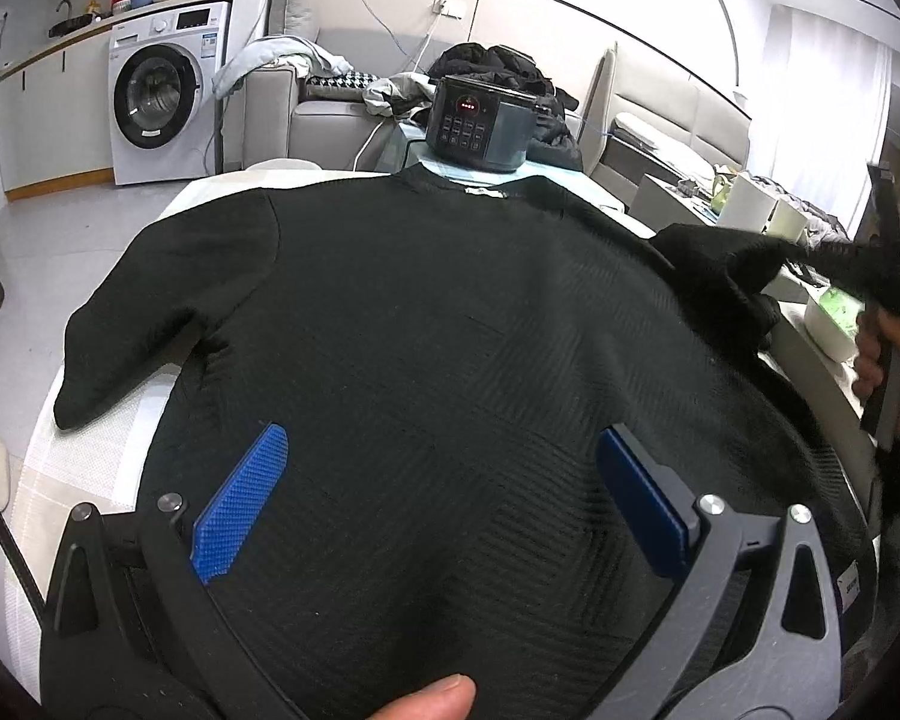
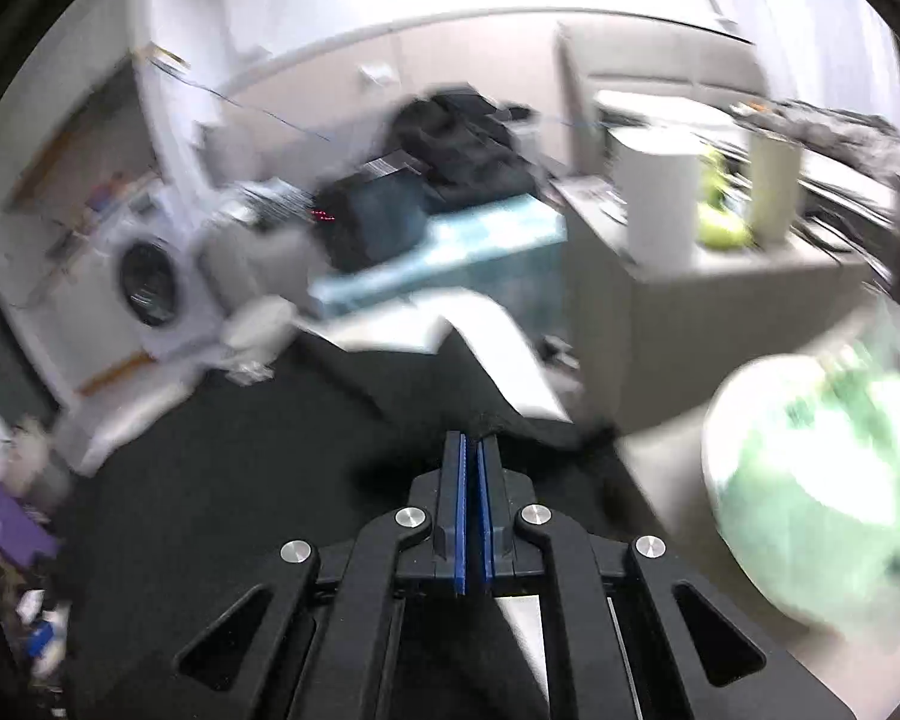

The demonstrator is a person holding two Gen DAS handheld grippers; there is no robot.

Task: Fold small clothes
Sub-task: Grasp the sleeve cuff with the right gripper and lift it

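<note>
Black sweater (image 1: 450,312) lies flat, back up, across the white table (image 1: 96,456), collar at the far edge. Right gripper (image 2: 471,450) is clamped on the right sleeve (image 1: 750,258), lifted off the table. Left gripper (image 1: 444,468) hangs over the hem, jaws wide apart, gripping nothing.

Best move, I'd say: carry the sleeve straight across the back, keep it taut, lay it flat.

Left view shows the whole garment and the flat left sleeve (image 1: 150,312); right view, blurred, shows only the pinch.
</note>
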